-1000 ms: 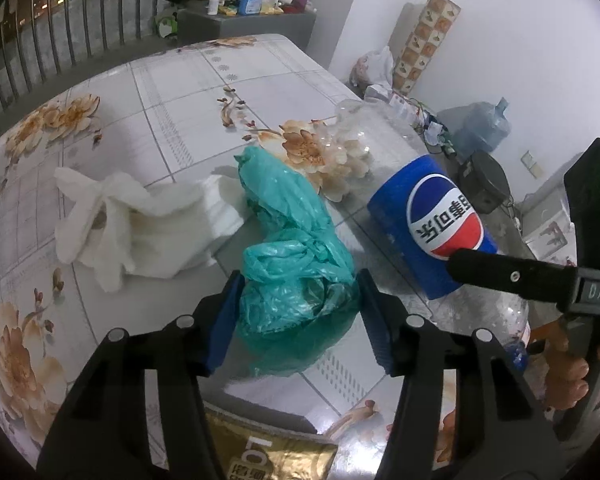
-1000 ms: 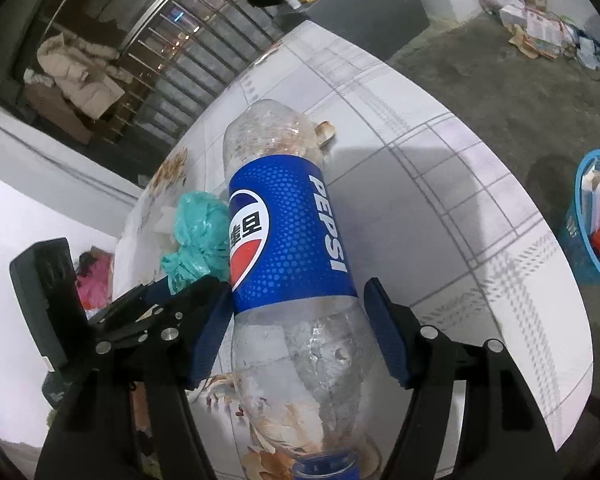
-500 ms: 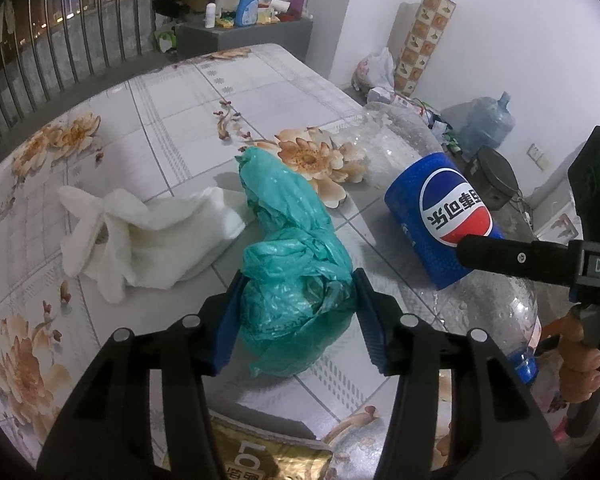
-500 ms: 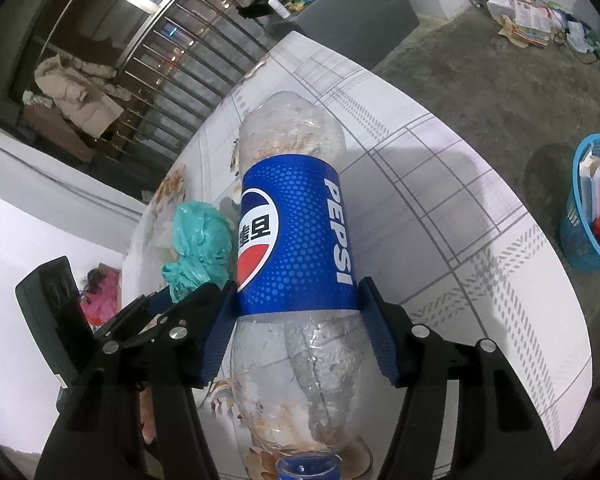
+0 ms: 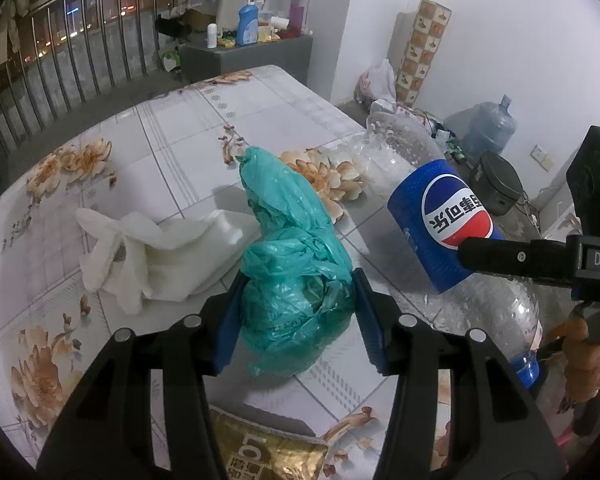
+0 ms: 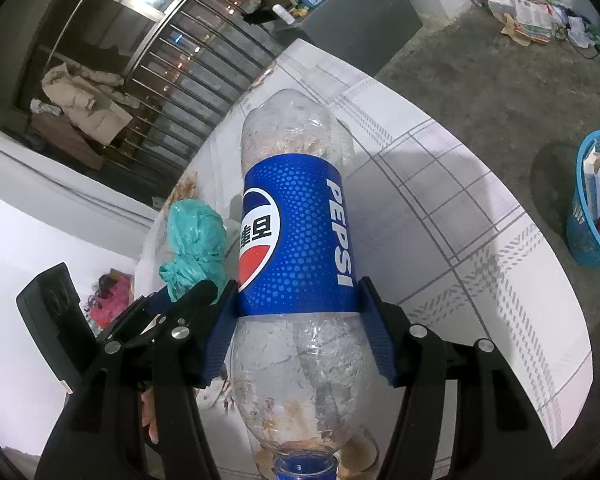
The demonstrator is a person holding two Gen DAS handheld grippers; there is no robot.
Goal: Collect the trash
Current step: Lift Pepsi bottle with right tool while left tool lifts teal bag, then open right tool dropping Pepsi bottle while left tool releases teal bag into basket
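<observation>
On a flower-patterned bench (image 5: 172, 128), two sets of tongs close on rubbish at once. Farthest left lies a crumpled white cloth or tissue (image 5: 160, 248), untouched; it looks soft and light, and a pinch at its bunched middle would likely lift it whole. Just beside it, touching its edge, sits the green plastic bag (image 5: 292, 276), knotted into a loose bundle. The left tongs (image 5: 296, 320) straddle its fat lower half with both blue pads pressed against the film, so they are gripping it. The bag should weigh almost nothing but will squash and slide under pressure; the dense knotted lump is the sound place to hold, not the thin tail that rises behind. At the near edge a gold foil packet (image 5: 268, 460) shows only in part, and what it is cannot be read for certain. To the right, a clear Pepsi bottle (image 6: 296, 240) lies on its side, blue cap toward the camera. The right tongs (image 6: 296, 332) have just been closing and now clamp it at the lower rim of the label, both pads tight on the plastic. Empty and thin-walled, it should be light, smooth and apt to buckle or swing. On the floor far right stands a blue basket (image 6: 584, 240) already holding waste.
</observation>
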